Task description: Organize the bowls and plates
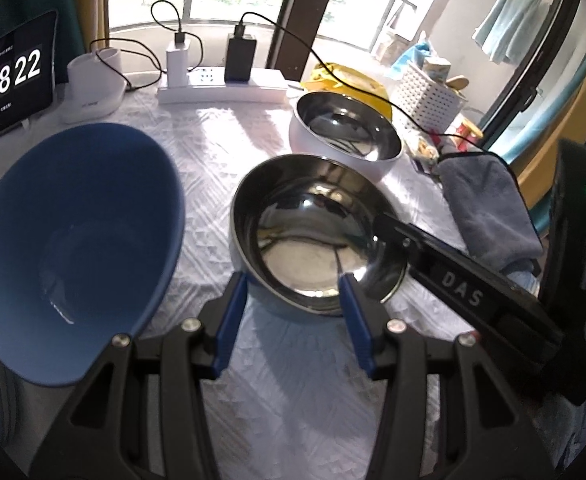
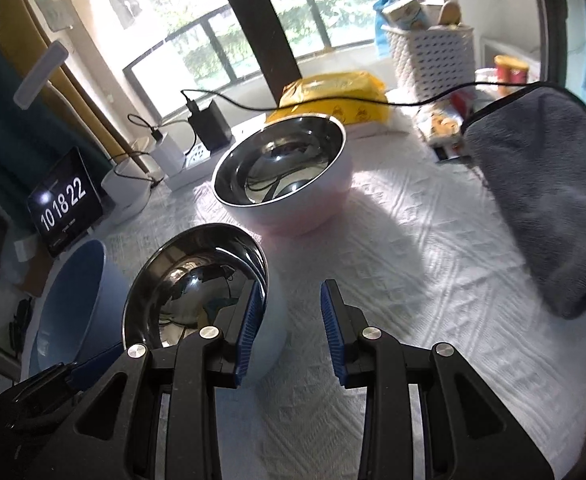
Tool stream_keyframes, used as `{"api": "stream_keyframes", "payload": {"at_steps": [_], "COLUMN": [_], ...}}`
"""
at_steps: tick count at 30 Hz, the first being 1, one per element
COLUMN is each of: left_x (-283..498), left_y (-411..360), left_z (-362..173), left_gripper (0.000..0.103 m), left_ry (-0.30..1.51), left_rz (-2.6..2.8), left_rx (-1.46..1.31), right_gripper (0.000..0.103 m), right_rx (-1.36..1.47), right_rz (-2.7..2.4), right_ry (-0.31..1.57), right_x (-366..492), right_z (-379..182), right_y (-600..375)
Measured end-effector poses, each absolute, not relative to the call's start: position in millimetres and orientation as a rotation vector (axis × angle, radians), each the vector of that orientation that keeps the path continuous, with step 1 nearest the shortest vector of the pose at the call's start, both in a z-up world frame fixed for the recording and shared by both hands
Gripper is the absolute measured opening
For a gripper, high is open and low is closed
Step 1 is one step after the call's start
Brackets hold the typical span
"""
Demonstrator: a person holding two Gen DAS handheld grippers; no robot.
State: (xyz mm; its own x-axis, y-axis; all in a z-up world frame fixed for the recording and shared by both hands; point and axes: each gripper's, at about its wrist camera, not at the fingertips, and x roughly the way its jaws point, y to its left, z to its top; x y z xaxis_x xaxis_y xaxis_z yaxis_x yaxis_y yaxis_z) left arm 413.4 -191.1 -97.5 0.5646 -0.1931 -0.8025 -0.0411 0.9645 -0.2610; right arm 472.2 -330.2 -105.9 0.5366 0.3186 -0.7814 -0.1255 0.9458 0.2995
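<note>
The left gripper (image 1: 293,292) is hiding the near rim of the steel-lined bowl (image 1: 313,236), its fingers standing apart around it. The right gripper (image 2: 291,304), fingers also apart, is straddling that bowl's rim. Only the left view is showing the glossy blue bowl (image 1: 73,248) whole; 1 pale steel-lined bowl (image 2: 281,176) is sitting behind on the quilted tablecloth (image 2: 413,280).

Both wrist views look down closely, sharing the near steel bowl (image 1: 317,236).

Three empty bowls stand upright. A blue plastic bowl (image 1: 73,248) sits left of the left gripper (image 1: 293,296). A steel-lined pale blue bowl (image 1: 317,236) lies directly ahead of it, and a steel-lined white bowl (image 1: 347,130) farther beyond.
</note>
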Motion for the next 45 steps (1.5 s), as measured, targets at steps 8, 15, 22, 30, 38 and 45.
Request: {"api": "stream_keyframes", "payload": {"at_steps": [8, 15, 22, 30, 38, 45], "left_x": [421.7, 418.1, 416.4, 432.3, 431.1, 433.1], "left_y": [-205.4, -221.1, -235.7, -234.6, -245.3, -241.6], "left_z": [-102.9, -107.7, -113.4, -118.0, -116.7, -113.4], "left_gripper": [0.049, 0.049, 0.049, 0.050, 0.043, 0.037], "left_ry": [0.969, 0.985, 0.974, 0.986, 0.941, 0.963], "left_rz": [-0.092, -0.176, -0.199, -0.204, -0.222, -0.232], "left_rx": [-0.189, -0.143, -0.023, -0.026, 0.038, 0.023], "right_gripper": [0.023, 0.019, 0.018, 0.018, 0.018, 0.018], "right_rx": [0.234, 0.161, 0.154, 0.171, 0.171, 0.160], "right_rz": [0.305, 0.253, 0.199, 0.166, 0.168, 0.158], "right_ry": [0.995, 0.985, 0.995, 0.998, 0.998, 1.006], "right_x": [481.9, 469.4, 452.8, 451.7, 455.7, 456.3], "right_z": [-118.3, -108.5, -106.4, -115.0, -117.8, -117.7], "right_y": [-330.2, -340.4, -364.2, -368.3, -360.6, -356.2]}}
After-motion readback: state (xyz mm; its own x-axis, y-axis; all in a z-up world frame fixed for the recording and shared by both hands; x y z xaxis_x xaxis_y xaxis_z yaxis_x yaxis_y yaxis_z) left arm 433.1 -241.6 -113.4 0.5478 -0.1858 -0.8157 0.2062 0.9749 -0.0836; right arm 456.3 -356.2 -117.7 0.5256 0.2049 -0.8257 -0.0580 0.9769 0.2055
